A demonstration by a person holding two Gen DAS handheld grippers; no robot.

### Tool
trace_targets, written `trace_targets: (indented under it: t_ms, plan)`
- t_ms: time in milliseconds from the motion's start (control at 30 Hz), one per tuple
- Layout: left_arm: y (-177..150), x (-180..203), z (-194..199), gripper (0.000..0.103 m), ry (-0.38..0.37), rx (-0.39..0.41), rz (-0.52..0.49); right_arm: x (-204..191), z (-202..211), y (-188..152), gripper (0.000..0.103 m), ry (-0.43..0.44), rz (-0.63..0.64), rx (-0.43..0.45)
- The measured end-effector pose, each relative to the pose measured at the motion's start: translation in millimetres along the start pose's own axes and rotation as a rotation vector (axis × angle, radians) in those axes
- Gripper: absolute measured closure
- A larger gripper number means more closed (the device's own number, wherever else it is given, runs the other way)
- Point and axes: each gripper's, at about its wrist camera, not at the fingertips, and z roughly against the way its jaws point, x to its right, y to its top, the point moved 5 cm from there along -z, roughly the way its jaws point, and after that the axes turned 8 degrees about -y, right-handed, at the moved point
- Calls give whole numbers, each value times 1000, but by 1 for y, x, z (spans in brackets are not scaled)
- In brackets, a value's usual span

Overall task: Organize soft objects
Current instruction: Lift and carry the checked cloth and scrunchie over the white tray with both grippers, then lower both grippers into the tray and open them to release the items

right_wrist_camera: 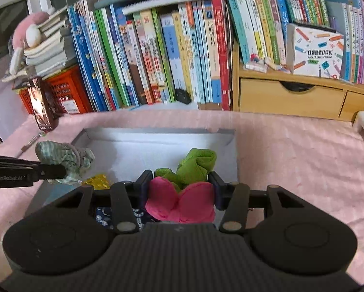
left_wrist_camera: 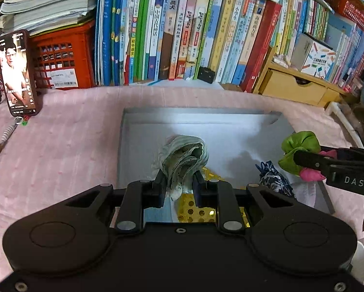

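Left gripper (left_wrist_camera: 177,182) pinches pale-green scrunchie (left_wrist_camera: 184,155); right gripper (right_wrist_camera: 180,189) clamps pink-green scrunchie (right_wrist_camera: 182,204)

The pale green striped cloth (left_wrist_camera: 182,155) has faint white lines. The scrunchie (right_wrist_camera: 182,192) is bright green at its far half and hot pink at its near half. Both sit over a white box (left_wrist_camera: 182,124) with grey walls. In the box's near part lie a gold sequinned piece (left_wrist_camera: 196,210) and a navy cloth with white print (left_wrist_camera: 275,177). The bedcover (left_wrist_camera: 67,146) is pale pink with small dots. Both grippers (left_wrist_camera: 177,185) (right_wrist_camera: 180,185) are black.
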Motion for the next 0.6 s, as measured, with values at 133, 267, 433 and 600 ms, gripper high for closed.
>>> trace_targets:
  t_ms: [133,267,433,600]
  plan:
    - [-1,0,-6,83,3,-14,-2,1,-8,-4,49,-14,11,-27]
    - [-1,-2,-11,82,1,-28,0,2,-11,-6,49,-18,18,-37]
    - [-2,-4,-16,82,-2,-41,11,3,-14,-6,49,-13,15,-45]
    - [-2,-2,-16,80,-5,-45,7,0,-15,-6,48,-16,22,-50]
